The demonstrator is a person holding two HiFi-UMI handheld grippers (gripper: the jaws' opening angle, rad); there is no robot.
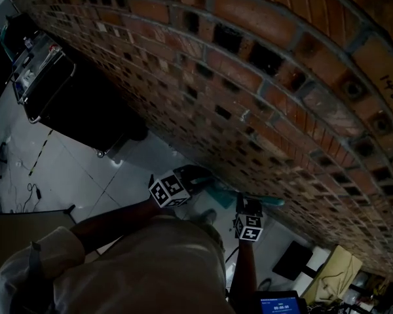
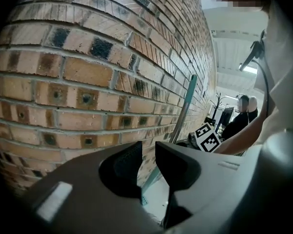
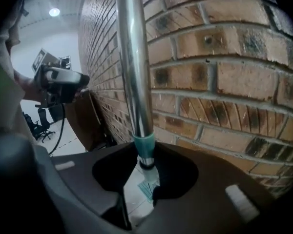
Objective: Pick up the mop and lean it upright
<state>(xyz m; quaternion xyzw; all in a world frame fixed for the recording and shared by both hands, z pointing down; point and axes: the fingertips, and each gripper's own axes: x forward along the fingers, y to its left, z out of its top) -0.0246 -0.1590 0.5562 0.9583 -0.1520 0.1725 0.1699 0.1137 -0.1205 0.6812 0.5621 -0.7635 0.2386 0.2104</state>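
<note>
Here the mop point(image 1: 268, 201) stands nearly upright with its pole close against the brick wall point(image 1: 249, 77). In the right gripper view the pole point(image 3: 134, 57) is a smooth, round tube of shiny metal that ends in a matte teal collar point(image 3: 143, 143), with a narrower metal neck below it. In the left gripper view the same pole point(image 2: 185, 106) looks teal and runs as a thin slanted line along the wall.

The right gripper point(image 3: 145, 147) has its jaws clenched on the pole at that collar. Their dark, curved inner faces form a rounded hollow beneath the grip. In the head view this gripper point(image 1: 249, 205) sits by the teal handle, and its cube of black-and-white square markers faces the camera.

The left gripper point(image 2: 146, 152) is released. Its two dark, pointed jaws stand a narrow gap apart with nothing between them, and the pole passes beyond them. In the head view it point(image 1: 195, 176) is just beside the mop, on the side away from the right gripper, and the right gripper view shows it point(image 3: 61, 79) apart from the pole.

The wall point(image 2: 78, 72) is rough orange-brown brick with pale mortar lines, and many bricks have small dark round holes point(image 3: 224, 82). The floor point(image 1: 72, 169) is smooth, pale and tiled. A dark boxy case point(image 1: 85, 110) stands against the wall further along. The person's sleeve point(image 1: 150, 260) is soft beige cloth.
</note>
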